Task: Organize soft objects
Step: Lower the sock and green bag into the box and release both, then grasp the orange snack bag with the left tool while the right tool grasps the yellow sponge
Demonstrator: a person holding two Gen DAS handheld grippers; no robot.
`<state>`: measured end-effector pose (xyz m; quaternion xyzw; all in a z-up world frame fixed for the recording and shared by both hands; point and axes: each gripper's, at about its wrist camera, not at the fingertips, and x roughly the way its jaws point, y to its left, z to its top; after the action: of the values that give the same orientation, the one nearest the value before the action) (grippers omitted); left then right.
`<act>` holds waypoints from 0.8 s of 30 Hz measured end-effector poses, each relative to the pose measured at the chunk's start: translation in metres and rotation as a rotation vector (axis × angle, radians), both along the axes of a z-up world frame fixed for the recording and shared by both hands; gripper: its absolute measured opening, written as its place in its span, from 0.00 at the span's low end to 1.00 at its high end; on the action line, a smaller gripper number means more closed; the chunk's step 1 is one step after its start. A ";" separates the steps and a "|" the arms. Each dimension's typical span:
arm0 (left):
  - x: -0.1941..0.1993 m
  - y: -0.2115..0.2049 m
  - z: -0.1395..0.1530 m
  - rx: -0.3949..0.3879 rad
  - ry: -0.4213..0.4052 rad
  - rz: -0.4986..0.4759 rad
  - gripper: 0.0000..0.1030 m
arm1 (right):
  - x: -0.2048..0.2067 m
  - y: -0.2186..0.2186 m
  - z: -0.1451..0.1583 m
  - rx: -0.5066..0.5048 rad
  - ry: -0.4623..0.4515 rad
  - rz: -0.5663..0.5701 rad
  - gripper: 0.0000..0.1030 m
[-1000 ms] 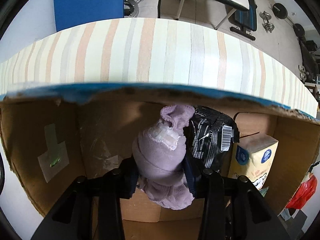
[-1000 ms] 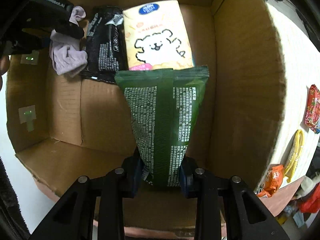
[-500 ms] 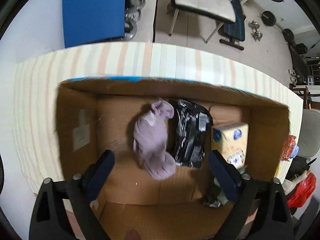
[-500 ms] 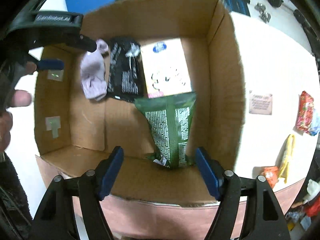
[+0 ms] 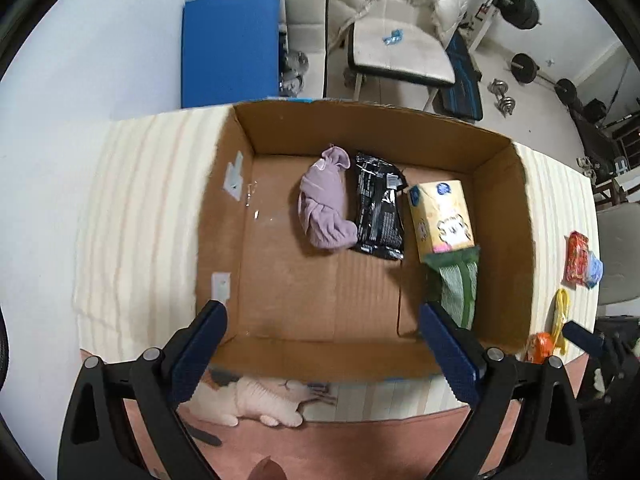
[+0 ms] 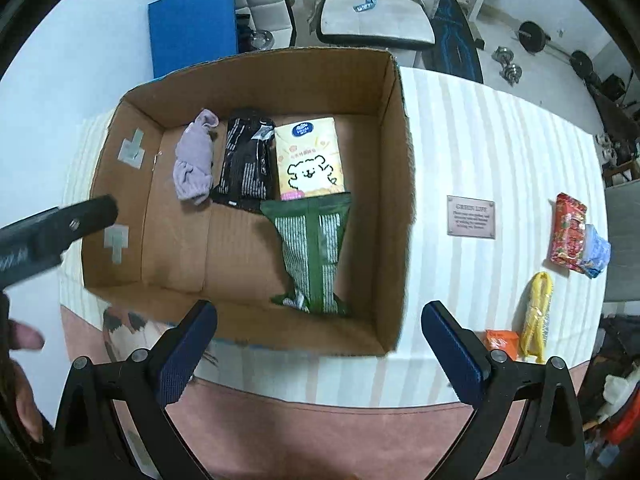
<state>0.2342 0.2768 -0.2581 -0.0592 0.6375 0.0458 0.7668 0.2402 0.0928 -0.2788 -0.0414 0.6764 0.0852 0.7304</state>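
Two grippers had just released: the left gripper (image 5: 322, 354) stood wide and empty, the right gripper (image 6: 319, 354) was opening, empty. Sock (image 5: 326, 210) and green packet (image 6: 316, 252) lay inside the box (image 6: 394, 200); further packets remained outside it.

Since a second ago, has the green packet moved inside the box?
Yes. The green packet, then pinched upright in the right hand-held gripper, now lies released on the box floor, its top edge over the yellow tissue pack.
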 end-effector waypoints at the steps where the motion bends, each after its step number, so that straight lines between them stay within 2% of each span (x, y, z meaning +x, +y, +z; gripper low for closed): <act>1: -0.006 -0.002 0.007 0.023 -0.022 -0.002 0.96 | -0.004 0.001 0.001 0.005 -0.006 0.002 1.00; 3: -0.022 -0.007 0.022 0.059 -0.058 -0.009 0.96 | -0.017 -0.003 0.015 0.026 -0.032 0.002 1.00; 10: -0.061 -0.018 0.054 0.065 -0.115 0.006 0.96 | -0.049 -0.015 0.060 0.081 -0.121 0.017 1.00; 16: -0.078 -0.039 0.077 0.065 -0.154 0.014 0.96 | -0.061 -0.033 0.085 0.142 -0.134 0.017 1.00; 21: -0.077 -0.088 0.090 0.061 -0.192 -0.028 0.96 | -0.065 -0.088 0.101 0.182 -0.147 -0.048 1.00; 24: -0.070 -0.136 0.080 0.032 -0.172 -0.089 0.96 | -0.065 -0.135 0.104 0.158 -0.158 -0.111 1.00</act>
<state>0.1641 0.1410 -0.1784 -0.0224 0.5706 0.0167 0.8208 0.1751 -0.0419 -0.1747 0.0473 0.6092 0.0943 0.7860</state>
